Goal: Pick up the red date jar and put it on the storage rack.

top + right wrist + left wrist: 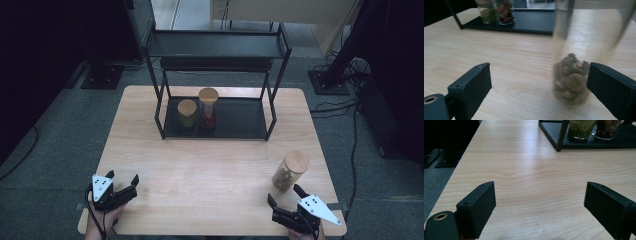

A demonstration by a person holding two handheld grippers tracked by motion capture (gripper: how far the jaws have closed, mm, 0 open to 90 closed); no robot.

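Now approaching jar [571,75] | I have right claw [285,196] spread, jar between its jaws near the right one, unpinched | jar stands on worktop [210,170], well in front of rack [215,75] | left claw [121,179] spread, idle | next: centre, close.

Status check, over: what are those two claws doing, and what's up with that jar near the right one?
Left gripper open, idle. Right gripper open, jar of brown pieces between jaws, not gripped. Path to shelf rack unobstructed.
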